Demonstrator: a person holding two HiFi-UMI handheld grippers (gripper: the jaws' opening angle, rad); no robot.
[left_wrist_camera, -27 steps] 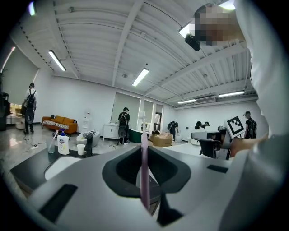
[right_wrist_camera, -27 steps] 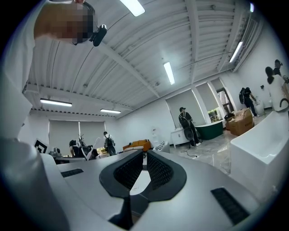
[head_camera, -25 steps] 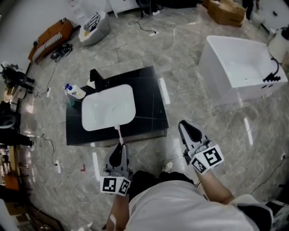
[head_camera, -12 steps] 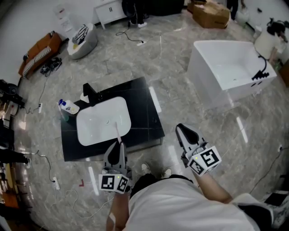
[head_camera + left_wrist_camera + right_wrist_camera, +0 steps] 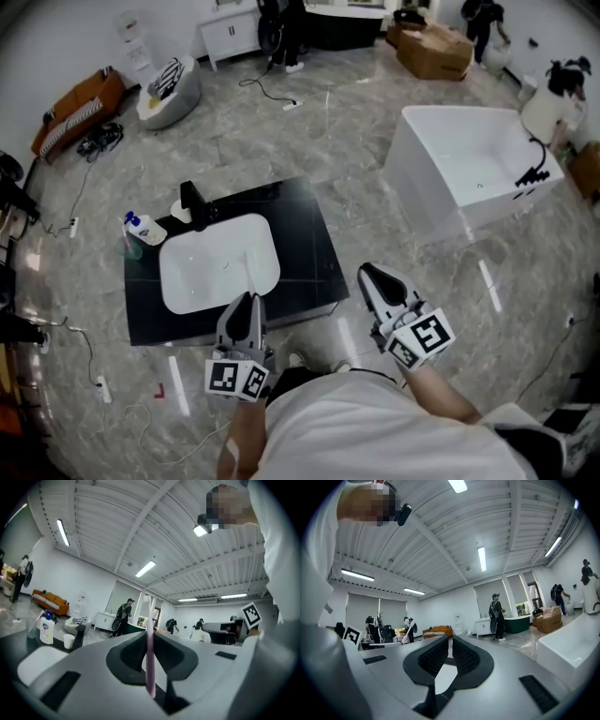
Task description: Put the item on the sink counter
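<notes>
My left gripper [image 5: 247, 300] is shut on a thin pale pink stick [image 5: 250, 274], perhaps a toothbrush. The stick points forward over the near edge of the white basin [image 5: 211, 267] set in the black sink counter [image 5: 314, 244]. In the left gripper view the stick [image 5: 149, 648] stands upright, pinched between the jaws of the left gripper [image 5: 149, 637]. My right gripper [image 5: 367, 274] hangs over the floor just right of the counter's front corner. Nothing shows between the closed jaws of the right gripper [image 5: 450, 641].
A black faucet [image 5: 194, 204], a white cup [image 5: 179, 213] and a soap bottle [image 5: 142, 228] stand at the counter's back left. A white bathtub [image 5: 469, 169] sits to the right. Cables, a cardboard box [image 5: 433, 49] and people lie further back.
The view has closed in on the counter. My left gripper and the stick now reach over the counter's front edge and basin. The right gripper stays at the right.
</notes>
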